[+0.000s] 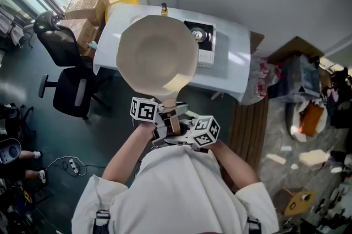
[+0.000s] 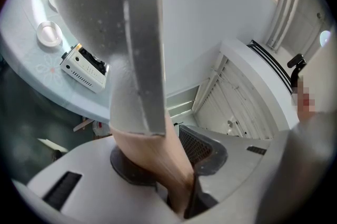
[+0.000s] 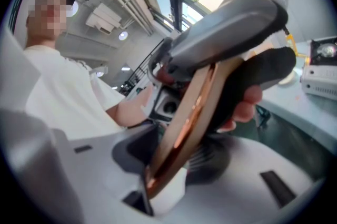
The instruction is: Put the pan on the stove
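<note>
Facing a white table point(image 1: 234, 43), left gripper point(image 2: 176, 168) and right gripper point(image 3: 158, 168) clamp the pan handle point(image 1: 170, 100).

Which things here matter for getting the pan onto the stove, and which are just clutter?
Job: pan, gripped by left gripper and right gripper, both shut on it; stove; table.
Lying about: chair, boxes, bottle, power strip.
</note>
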Demonstrator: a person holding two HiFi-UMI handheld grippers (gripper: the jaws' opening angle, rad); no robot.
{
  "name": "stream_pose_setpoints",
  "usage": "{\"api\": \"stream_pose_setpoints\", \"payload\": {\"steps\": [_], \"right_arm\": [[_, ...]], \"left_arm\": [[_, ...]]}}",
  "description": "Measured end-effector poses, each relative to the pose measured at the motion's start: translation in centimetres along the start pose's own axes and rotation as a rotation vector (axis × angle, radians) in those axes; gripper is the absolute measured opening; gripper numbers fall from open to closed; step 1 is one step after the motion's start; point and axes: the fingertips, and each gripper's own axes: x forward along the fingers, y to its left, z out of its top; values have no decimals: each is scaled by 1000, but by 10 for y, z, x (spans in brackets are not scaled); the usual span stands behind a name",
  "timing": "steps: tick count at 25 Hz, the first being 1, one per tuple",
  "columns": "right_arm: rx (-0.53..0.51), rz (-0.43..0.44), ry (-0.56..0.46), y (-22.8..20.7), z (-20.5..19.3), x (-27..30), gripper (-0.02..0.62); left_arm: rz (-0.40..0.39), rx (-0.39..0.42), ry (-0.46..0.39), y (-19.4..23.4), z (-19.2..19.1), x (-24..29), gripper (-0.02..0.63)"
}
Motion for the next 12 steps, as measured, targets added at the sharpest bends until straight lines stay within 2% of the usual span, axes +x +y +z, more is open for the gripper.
{"api": "stream_pose_setpoints", "payload": {"steps": [12], "right_arm": [[-8,63,34,-57,29,-55,166]], "left_arm": [[32,-22,-61,28,62,53,147]]}}
